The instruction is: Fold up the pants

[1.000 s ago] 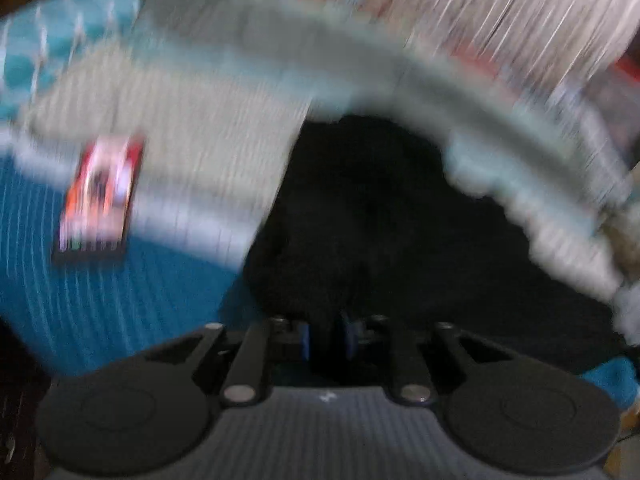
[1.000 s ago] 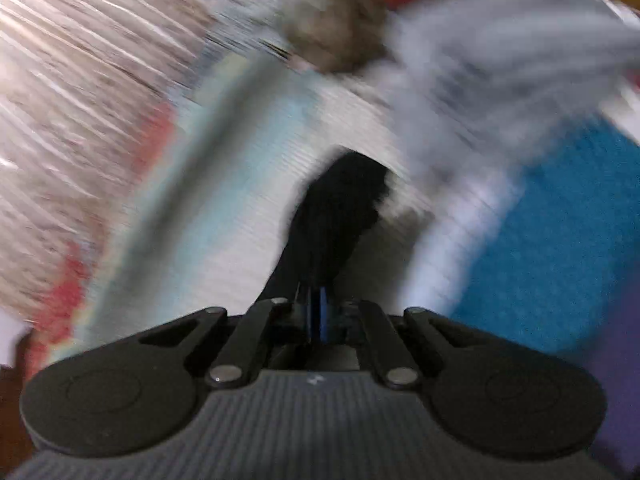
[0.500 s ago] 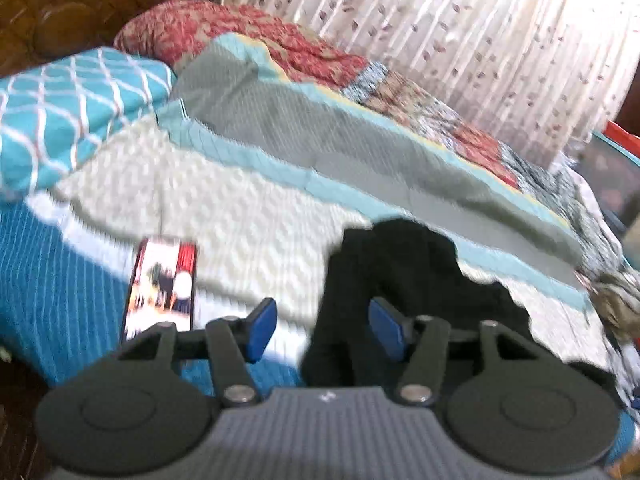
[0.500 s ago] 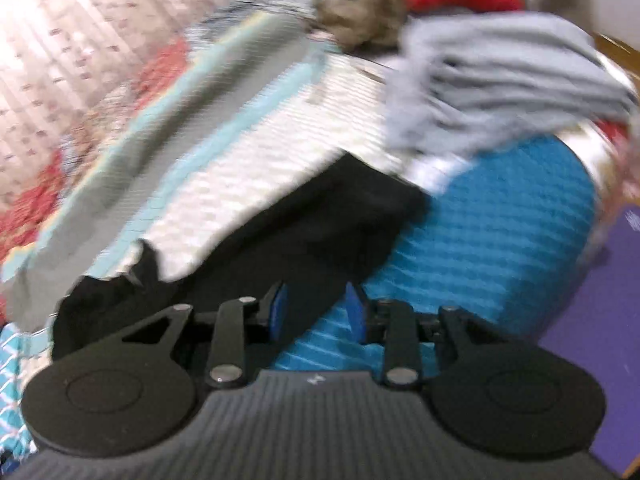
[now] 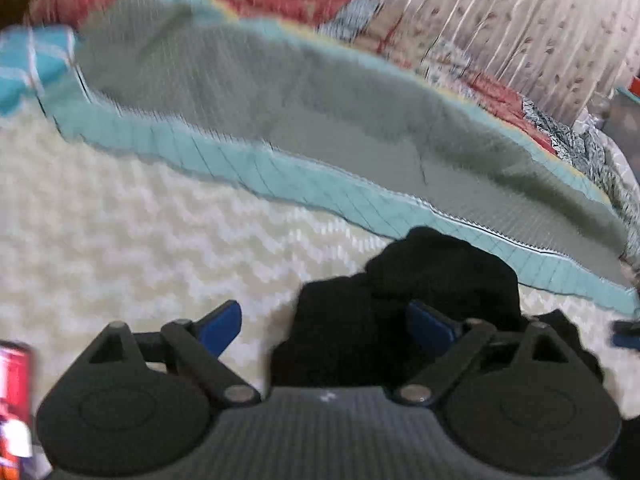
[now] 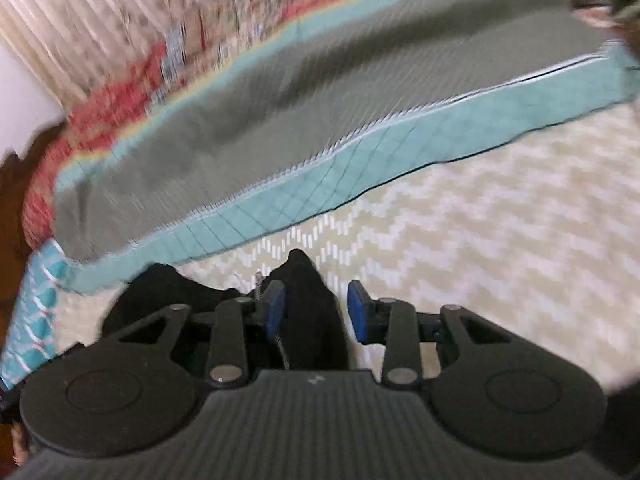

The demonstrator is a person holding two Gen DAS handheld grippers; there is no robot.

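The black pants (image 5: pixel 424 280) lie bunched on the cream zigzag bedspread (image 5: pixel 120 232). My left gripper (image 5: pixel 326 326) is open wide, its blue pads either side of the pants' near edge, gripping nothing. In the right wrist view the pants (image 6: pixel 308 312) show as a black heap low in the frame. My right gripper (image 6: pixel 316 312) is open, with a fold of the pants lying between its blue pads. Both views are blurred by motion.
A grey quilt with a teal border (image 5: pixel 320 120) lies folded across the bed behind the pants; it also shows in the right wrist view (image 6: pixel 320 120). A red phone (image 5: pixel 14 396) lies at the left edge. Curtains (image 5: pixel 520 20) hang behind.
Both grippers held the pants shut a second ago and have since opened. The pants now lie on the bed and both grippers have moved in low over them.
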